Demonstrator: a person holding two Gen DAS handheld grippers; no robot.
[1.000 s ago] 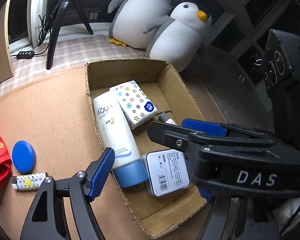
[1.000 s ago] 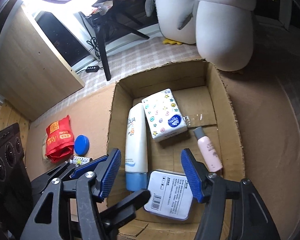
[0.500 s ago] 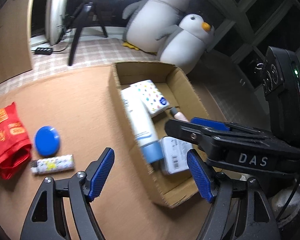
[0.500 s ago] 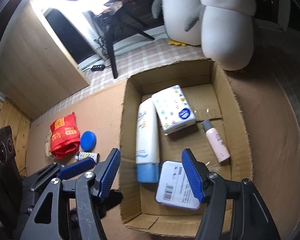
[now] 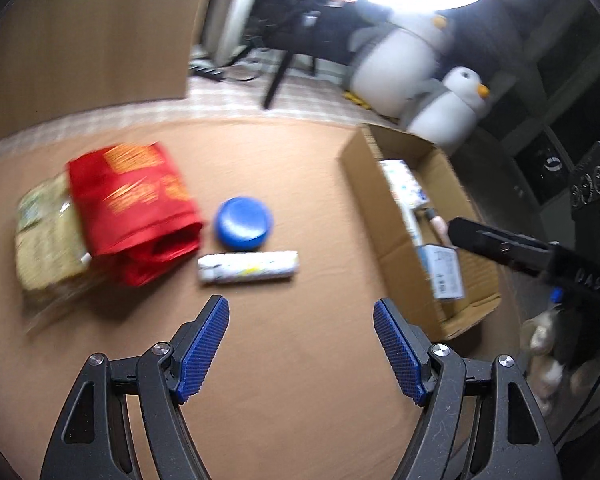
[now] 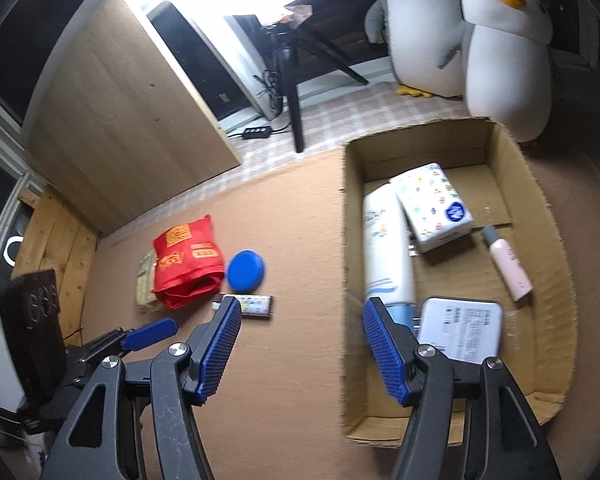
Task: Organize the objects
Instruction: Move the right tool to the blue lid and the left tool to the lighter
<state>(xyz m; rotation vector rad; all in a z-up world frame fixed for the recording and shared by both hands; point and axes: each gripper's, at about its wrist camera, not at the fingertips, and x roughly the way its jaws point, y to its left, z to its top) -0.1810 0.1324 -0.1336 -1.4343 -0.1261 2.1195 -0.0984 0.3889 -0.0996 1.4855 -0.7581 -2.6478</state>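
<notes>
A cardboard box (image 6: 548, 216) holds a white sunscreen tube (image 6: 386, 248), a patterned tissue pack (image 6: 432, 204), a pink bottle (image 6: 508, 264) and a silver tin (image 6: 460, 328). Left of the box on the brown mat lie a blue round lid (image 5: 243, 223), a small patterned tube (image 5: 248, 267), a red bag (image 5: 132, 200) and a beige packet (image 5: 44, 236). My left gripper (image 5: 300, 344) is open and empty, above the mat just short of the patterned tube. My right gripper (image 6: 300, 344) is open and empty over the box's left wall.
Two plush penguins (image 6: 496, 44) sit behind the box. A tripod (image 6: 292, 92) with a ring light and a power strip (image 6: 256, 133) stand on the checked cloth at the back. A wooden panel (image 6: 132, 112) stands at the back left.
My left gripper has swung left, away from the box, and now faces the lid, tube and red bag. My right gripper has pulled back and left from over the box interior.
</notes>
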